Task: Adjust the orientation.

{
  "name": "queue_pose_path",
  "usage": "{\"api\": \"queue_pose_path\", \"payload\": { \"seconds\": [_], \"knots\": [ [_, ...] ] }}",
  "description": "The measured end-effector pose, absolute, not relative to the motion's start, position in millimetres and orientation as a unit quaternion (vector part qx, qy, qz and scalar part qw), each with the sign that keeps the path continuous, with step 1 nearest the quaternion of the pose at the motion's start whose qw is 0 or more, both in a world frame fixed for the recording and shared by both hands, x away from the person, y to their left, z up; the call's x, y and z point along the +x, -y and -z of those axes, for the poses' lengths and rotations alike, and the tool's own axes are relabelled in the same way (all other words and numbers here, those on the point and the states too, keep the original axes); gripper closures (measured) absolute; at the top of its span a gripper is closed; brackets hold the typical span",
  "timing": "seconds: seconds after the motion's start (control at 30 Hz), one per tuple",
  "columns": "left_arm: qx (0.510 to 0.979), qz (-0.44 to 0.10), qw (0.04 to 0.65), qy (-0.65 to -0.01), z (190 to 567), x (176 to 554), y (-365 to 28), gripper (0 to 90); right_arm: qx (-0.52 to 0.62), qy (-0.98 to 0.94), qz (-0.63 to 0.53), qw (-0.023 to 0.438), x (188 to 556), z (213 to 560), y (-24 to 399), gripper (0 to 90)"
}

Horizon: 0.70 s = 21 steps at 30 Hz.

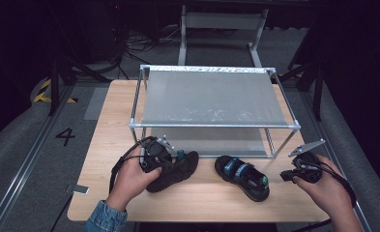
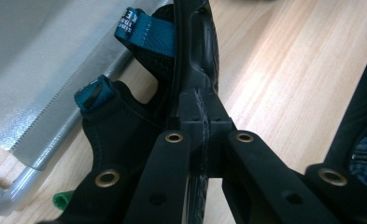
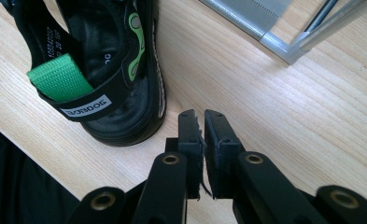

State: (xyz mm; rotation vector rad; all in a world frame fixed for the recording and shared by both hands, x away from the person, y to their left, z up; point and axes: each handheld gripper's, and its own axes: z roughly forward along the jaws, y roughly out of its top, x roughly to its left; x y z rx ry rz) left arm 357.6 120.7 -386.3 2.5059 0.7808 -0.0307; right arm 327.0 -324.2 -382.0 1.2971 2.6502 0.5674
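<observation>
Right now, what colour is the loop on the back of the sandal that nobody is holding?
Bright green; the heel loop on the free sandal shows best in the right gripper view.

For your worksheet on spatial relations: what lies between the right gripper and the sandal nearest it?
Bare wooden table; the right gripper sits apart from the sandal, seen in the right gripper view.
</observation>
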Motion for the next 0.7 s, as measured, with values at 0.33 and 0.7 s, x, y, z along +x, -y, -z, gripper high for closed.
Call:
{"api": "queue_pose_path", "payload": {
  "seconds": [0.33,0.7],
  "knots": [
    [0.932,0.054,0.25,-0.257,384.0,342.4,-109.3,84.7,0.421,-0.884,-0.191,0.068,328.3,380.3,319.9,84.1],
    [0.953,0.085,0.203,-0.209,388.8,319.3,-81.1,73.1,0.419,-0.884,-0.196,0.074,328.2,377.5,319.2,82.8]
  ]
}}
